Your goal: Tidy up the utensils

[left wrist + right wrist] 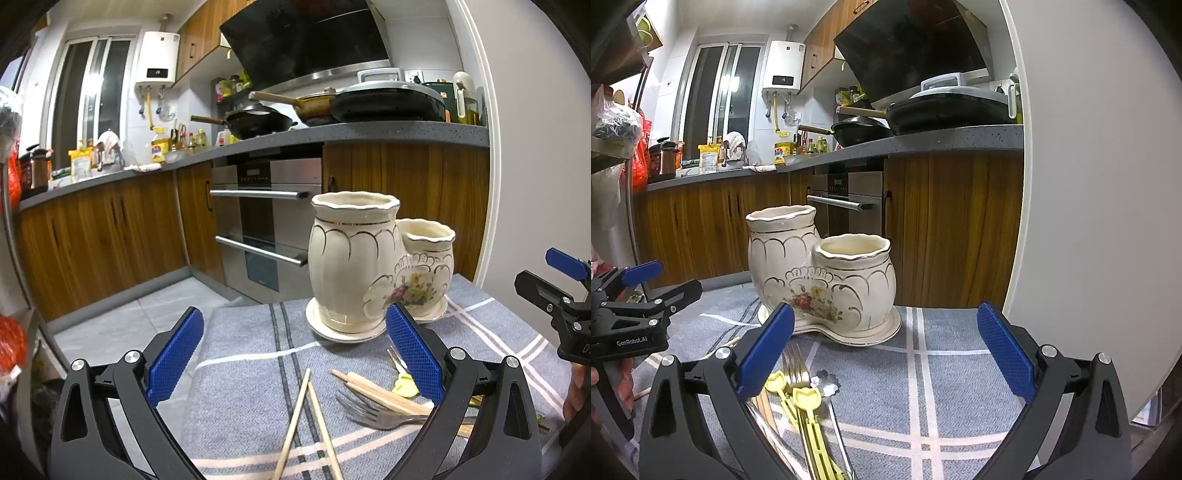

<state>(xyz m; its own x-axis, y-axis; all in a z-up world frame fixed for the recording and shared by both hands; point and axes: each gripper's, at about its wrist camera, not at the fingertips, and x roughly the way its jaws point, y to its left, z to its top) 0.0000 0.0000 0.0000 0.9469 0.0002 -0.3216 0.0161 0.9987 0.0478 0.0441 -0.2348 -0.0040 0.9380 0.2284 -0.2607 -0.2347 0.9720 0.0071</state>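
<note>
Both the left gripper (295, 354) and right gripper (886, 354) stand wide apart, holding nothing. The twin-pot ceramic utensil holder (827, 280) sits at twelve o'clock on the grey cloth (960, 369); chopsticks (306, 417) and a metal fork (369, 410) lie loose nearer, around six.

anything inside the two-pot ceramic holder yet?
Nothing sticks out above either rim of the ceramic holder. The short pot's upper inner wall looks bare; its bottom and the tall pot's interior are hidden. Chopsticks and fork lie on the cloth.
</note>
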